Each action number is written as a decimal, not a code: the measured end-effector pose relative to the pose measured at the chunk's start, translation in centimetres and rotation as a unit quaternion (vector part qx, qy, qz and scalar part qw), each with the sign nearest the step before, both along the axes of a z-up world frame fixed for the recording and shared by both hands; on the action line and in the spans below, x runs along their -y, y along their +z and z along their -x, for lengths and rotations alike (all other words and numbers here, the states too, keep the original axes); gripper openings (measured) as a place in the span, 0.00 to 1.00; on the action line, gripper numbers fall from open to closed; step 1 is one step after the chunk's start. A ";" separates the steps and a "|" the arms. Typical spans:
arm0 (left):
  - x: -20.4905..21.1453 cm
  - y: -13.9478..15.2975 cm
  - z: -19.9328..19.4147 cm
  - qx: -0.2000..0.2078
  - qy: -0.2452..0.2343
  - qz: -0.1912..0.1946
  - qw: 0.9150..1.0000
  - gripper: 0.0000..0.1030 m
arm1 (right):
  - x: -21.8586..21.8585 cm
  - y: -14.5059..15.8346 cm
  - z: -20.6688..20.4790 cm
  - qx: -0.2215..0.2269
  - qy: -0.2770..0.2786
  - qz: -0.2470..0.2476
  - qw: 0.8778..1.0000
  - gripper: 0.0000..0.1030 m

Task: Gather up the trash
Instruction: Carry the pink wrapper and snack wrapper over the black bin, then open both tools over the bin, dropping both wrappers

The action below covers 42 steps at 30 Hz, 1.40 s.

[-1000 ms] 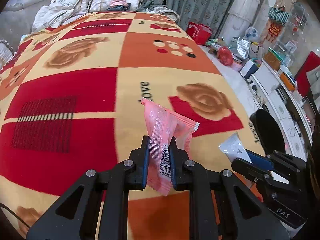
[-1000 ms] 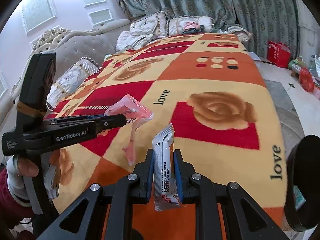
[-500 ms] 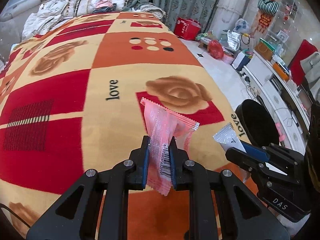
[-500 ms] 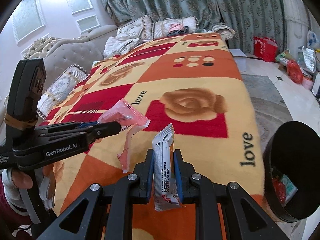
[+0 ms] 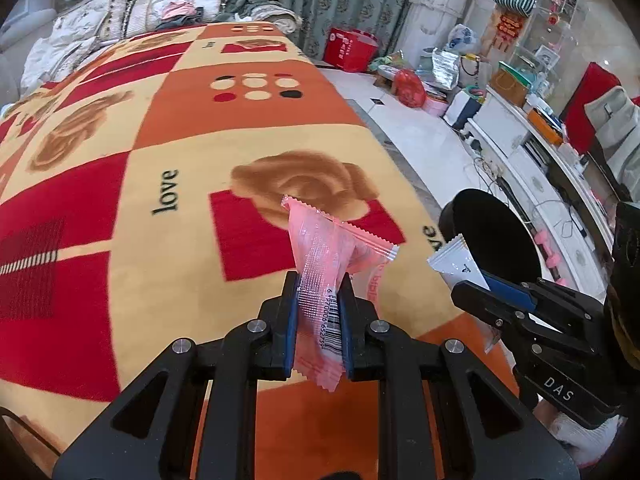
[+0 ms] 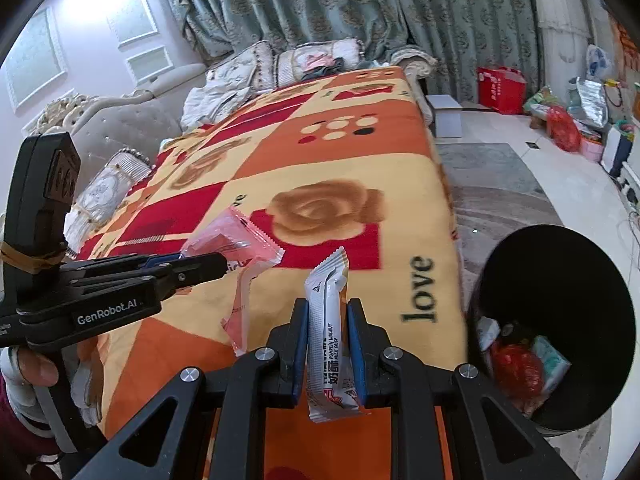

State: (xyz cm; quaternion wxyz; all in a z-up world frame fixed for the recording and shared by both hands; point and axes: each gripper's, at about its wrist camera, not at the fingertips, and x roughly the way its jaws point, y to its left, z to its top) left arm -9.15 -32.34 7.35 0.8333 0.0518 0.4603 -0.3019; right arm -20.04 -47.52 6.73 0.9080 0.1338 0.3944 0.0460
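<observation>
My left gripper [image 5: 319,294] is shut on a pink plastic wrapper [image 5: 326,256], held above the patterned bed blanket [image 5: 160,152]. The same pink wrapper [image 6: 236,248] shows at the left in the right wrist view, pinched by the left gripper [image 6: 218,260]. My right gripper [image 6: 328,320] is shut on a white snack wrapper [image 6: 327,332] with red print, standing upright between the pads. That white wrapper [image 5: 456,260] appears at the right in the left wrist view. A black trash bin [image 6: 560,280] stands on the floor off the bed's right edge, holding several pieces of trash.
Pillows and crumpled bedding [image 6: 256,72] lie at the bed's far end before green curtains. A grey rug [image 6: 496,184] and white floor run along the bed's right side. A red bag [image 5: 350,48], boxes and clutter line the far wall; a white cabinet [image 5: 532,152] stands right.
Both grippers have carried their wrappers to the right across the bed. The black bin has come much closer and now shows its contents in the right wrist view.
</observation>
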 end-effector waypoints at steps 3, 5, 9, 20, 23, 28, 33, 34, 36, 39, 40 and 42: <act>1.1 0.1 0.1 -0.002 -0.009 0.002 1.000 0.15 | 1.1 0.0 0.4 0.001 -0.011 -0.001 1.000 0.18; 1.9 0.1 0.3 -0.003 -0.015 0.004 1.000 0.15 | 1.8 0.1 0.6 0.002 -0.018 -0.001 1.000 0.18; 3.5 0.2 0.4 -0.009 -0.029 0.010 0.999 0.15 | 3.4 0.2 1.2 0.003 -0.033 -0.001 0.999 0.18; 7.8 0.3 0.6 -0.024 -0.057 0.027 0.998 0.15 | 7.7 0.3 2.6 0.002 -0.077 -0.001 0.997 0.18; 9.2 0.3 0.7 -0.028 -0.066 0.028 0.997 0.15 | 9.0 0.2 3.0 0.002 -0.092 -0.004 0.996 0.18; 11.5 0.1 0.7 -0.039 -0.075 0.033 0.996 0.15 | 10.9 0.0 3.7 0.001 -0.113 -0.008 0.994 0.18; 13.4 -0.2 0.7 -0.041 -0.084 0.033 0.995 0.15 | 12.6 -0.3 4.2 -0.001 -0.131 -0.014 0.991 0.18; 13.7 -0.2 0.7 -0.042 -0.086 0.033 0.995 0.15 | 13.1 -0.3 4.3 -0.001 -0.135 -0.015 0.991 0.18; 14.4 -0.3 0.8 -0.042 -0.090 0.033 0.994 0.15 | 13.7 -0.4 4.5 -0.002 -0.142 -0.016 0.990 0.18; 15.2 -0.6 0.5 -0.047 -0.097 0.039 0.993 0.15 | 14.5 -0.6 4.6 -0.003 -0.150 -0.019 0.989 0.18; 15.5 -0.7 0.5 -0.048 -0.099 0.040 0.993 0.15 | 14.8 -0.6 4.6 -0.003 -0.152 -0.020 0.988 0.18; 15.9 -0.9 0.5 -0.051 -0.101 0.041 0.993 0.15 | 15.2 -0.7 4.8 -0.004 -0.157 -0.022 0.987 0.18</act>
